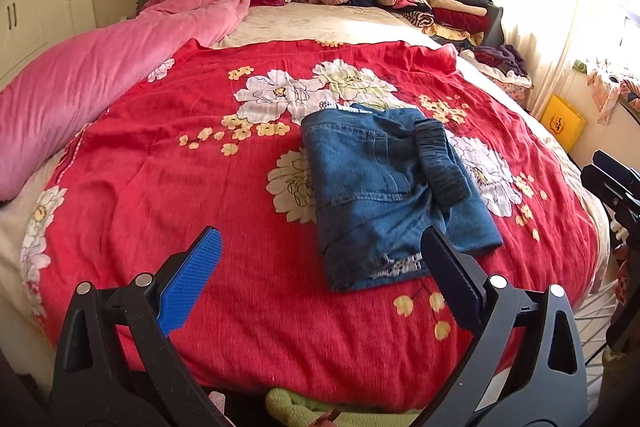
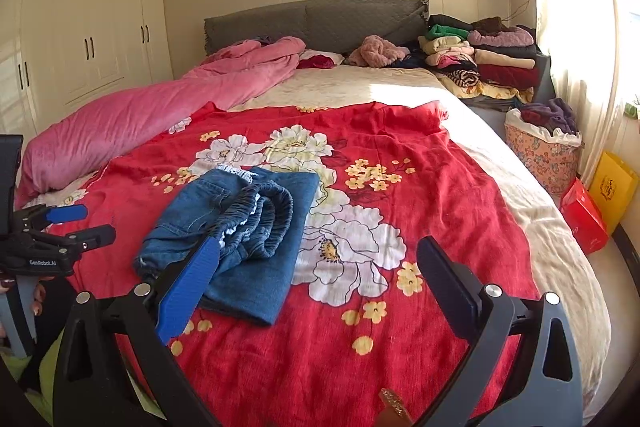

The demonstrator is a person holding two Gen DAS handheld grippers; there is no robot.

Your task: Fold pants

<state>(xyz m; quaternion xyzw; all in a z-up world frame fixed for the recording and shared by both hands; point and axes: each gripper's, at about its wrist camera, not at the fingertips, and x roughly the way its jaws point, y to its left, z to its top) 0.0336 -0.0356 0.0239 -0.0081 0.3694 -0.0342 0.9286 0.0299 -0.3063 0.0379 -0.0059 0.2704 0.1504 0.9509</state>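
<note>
Folded blue denim pants [image 1: 372, 187] lie on the red flowered bedspread [image 1: 180, 187], their dark elastic waistband [image 1: 440, 163] bunched on top. My left gripper [image 1: 320, 233] hovers just in front of their near edge, jaws wide apart with nothing between the blue pads [image 1: 192, 279]. In the right wrist view the pants [image 2: 276, 267] lie left of centre. My right gripper [image 2: 318, 241] is open and empty above the spread [image 2: 440, 207], its left finger [image 2: 188, 283] in front of the pants' near corner. The left gripper [image 2: 86, 223] shows at the left edge, the right gripper [image 1: 612, 179] at the left view's right edge.
A pink quilt [image 2: 140, 119] runs along the bed's left side. Stacked folded clothes [image 2: 480, 59] sit by the grey headboard [image 2: 320, 19]. Right of the bed stand a flowered basket [image 2: 544, 151], a red box [image 2: 584, 219] and a yellow bag [image 2: 612, 187]. Wardrobes [image 2: 80, 39] line the left wall.
</note>
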